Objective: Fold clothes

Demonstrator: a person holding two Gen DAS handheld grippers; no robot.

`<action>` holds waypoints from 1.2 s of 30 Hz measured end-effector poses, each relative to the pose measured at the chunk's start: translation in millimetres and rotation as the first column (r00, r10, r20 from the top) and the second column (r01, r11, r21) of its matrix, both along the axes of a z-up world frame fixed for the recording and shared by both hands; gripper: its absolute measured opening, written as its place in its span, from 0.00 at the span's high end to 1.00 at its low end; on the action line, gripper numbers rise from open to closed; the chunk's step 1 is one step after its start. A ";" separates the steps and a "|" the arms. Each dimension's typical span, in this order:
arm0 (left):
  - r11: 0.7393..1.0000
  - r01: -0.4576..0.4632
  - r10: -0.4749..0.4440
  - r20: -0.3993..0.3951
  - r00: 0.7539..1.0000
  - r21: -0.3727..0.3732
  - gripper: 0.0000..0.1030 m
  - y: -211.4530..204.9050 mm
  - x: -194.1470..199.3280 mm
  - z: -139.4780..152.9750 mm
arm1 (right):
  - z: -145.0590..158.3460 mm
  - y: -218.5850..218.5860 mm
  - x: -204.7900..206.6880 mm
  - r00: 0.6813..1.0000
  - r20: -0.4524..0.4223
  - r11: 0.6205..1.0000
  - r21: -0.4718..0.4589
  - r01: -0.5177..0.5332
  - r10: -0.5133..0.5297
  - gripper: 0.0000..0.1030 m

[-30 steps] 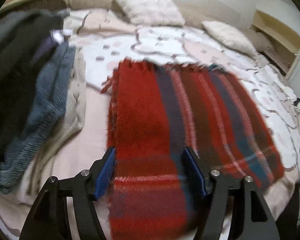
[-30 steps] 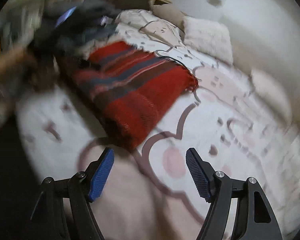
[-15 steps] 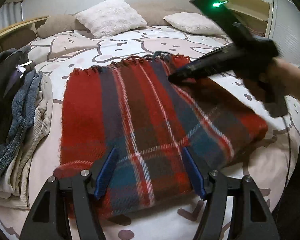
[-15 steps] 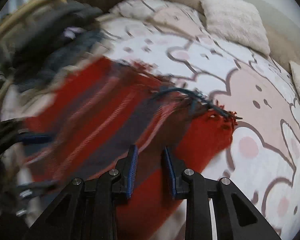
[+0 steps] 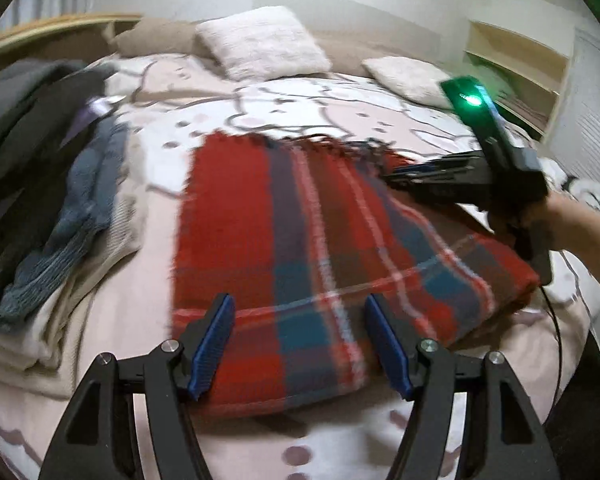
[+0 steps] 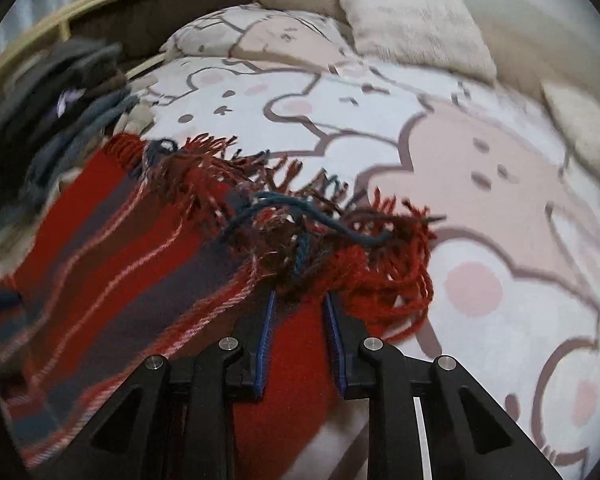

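Observation:
A red plaid scarf (image 5: pixel 300 248) with blue and white stripes lies folded on the bed. My left gripper (image 5: pixel 300 340) is open and empty, just above the scarf's near edge. My right gripper (image 6: pixel 300 304) is shut on the scarf's fringed far corner (image 6: pixel 340 248). It shows in the left wrist view (image 5: pixel 392 172) at the scarf's far right corner, held by a hand. The tassels (image 6: pixel 228 172) spread along the far edge.
A pile of dark, blue-grey and cream clothes (image 5: pixel 52 208) lies left of the scarf. The bed (image 6: pixel 480 168) has a pink and white cartoon cover. Pillows (image 5: pixel 260 44) lie at the head. A shelf (image 5: pixel 516 64) stands at the far right.
My right gripper has swung in from the bed's side, closed and now grips the scarf's fringed corner. My left gripper has stayed open over the scarf's near edge.

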State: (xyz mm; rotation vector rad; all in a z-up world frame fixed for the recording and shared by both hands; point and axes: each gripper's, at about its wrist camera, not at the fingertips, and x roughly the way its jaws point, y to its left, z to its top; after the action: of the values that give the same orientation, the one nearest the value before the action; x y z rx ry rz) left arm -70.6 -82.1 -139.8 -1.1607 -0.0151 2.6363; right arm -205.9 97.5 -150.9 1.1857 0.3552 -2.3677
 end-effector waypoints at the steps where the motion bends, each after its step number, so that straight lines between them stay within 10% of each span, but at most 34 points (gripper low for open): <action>1: 1.000 -0.014 0.014 0.000 1.000 -0.003 0.35 -3.9 1.2 0.9 | 2.6 -2.6 1.9 1.000 -0.011 1.000 0.023 -0.006 0.006 0.76; 10: 0.997 -0.070 0.067 0.084 0.994 0.036 0.31 -28.9 3.0 -18.6 | 60.6 11.6 64.2 0.999 0.018 0.994 -0.109 -0.024 0.026 0.76; 28: 0.998 -0.066 0.066 0.056 0.996 -0.004 0.29 -27.4 9.4 -10.3 | 8.4 11.3 114.9 0.995 0.099 0.999 -0.042 -0.018 0.022 0.74; 32: 0.989 -0.020 0.018 -0.013 1.000 -0.145 0.29 -19.1 25.8 8.2 | 6.4 14.0 114.7 0.995 0.100 0.998 -0.062 -0.008 0.014 0.73; 36: 0.899 0.078 -0.131 -0.096 0.987 -0.431 0.29 2.3 52.4 13.7 | 4.4 11.9 117.8 0.997 0.070 0.999 -0.050 -0.018 0.022 0.72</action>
State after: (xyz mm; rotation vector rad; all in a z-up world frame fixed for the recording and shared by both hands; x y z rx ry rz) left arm -18.2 -79.9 -126.2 -1.0758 0.6621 2.6816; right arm -88.0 109.4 -146.5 1.2332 0.2821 -2.2978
